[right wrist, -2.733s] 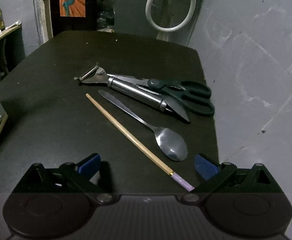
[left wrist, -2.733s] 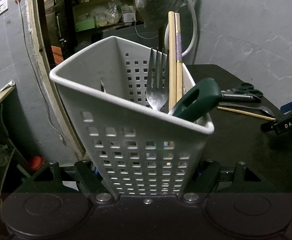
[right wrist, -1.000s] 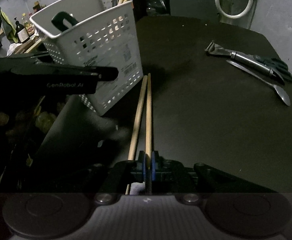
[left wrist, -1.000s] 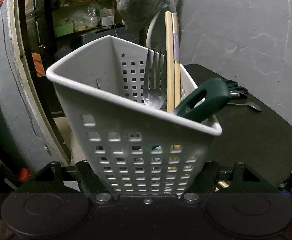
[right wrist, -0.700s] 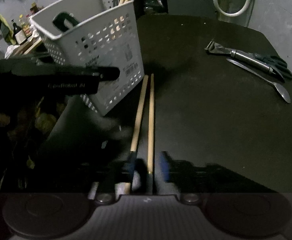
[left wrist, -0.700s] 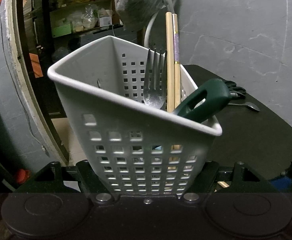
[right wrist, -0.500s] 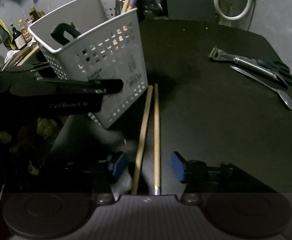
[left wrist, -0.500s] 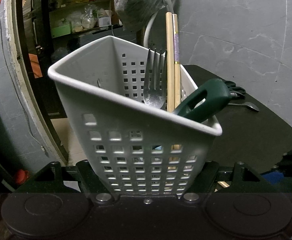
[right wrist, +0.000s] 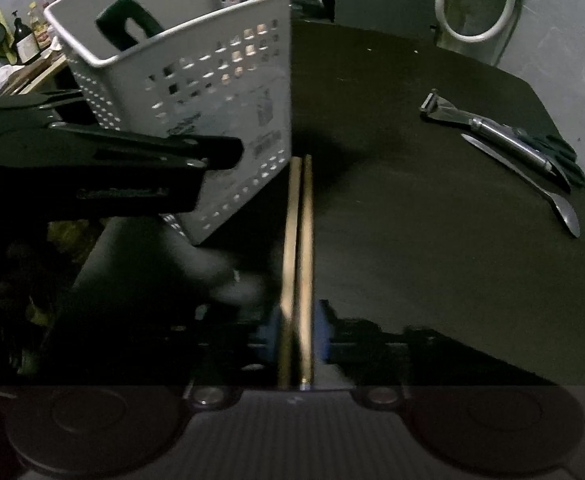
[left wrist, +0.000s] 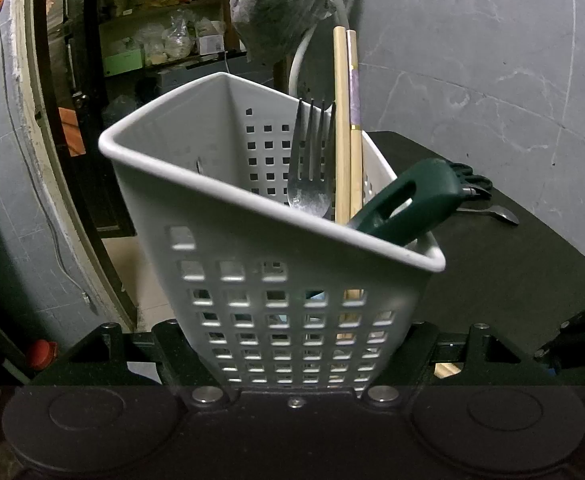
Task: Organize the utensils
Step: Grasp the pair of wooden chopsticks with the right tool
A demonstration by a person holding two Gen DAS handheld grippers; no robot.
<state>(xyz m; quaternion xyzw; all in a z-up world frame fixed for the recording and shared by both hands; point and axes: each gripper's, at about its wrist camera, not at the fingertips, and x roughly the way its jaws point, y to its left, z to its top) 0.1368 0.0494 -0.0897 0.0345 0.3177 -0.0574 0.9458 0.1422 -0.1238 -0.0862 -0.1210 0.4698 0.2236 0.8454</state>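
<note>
My left gripper is shut on the white perforated basket, which also shows in the right wrist view. The basket holds a fork, two chopsticks and a green-handled tool. My right gripper has its blue pads closed on two wooden chopsticks, which point toward the basket's corner. A peeler, green-handled scissors and a spoon lie at the table's far right.
The black table has a grey wall behind it. A white hose loop hangs at the back. A doorway with cluttered shelves is behind the basket. Bottles stand at the far left.
The right gripper opened over the two chopsticks, shifted, and has now closed on them again. The left gripper still holds the basket in the same place.
</note>
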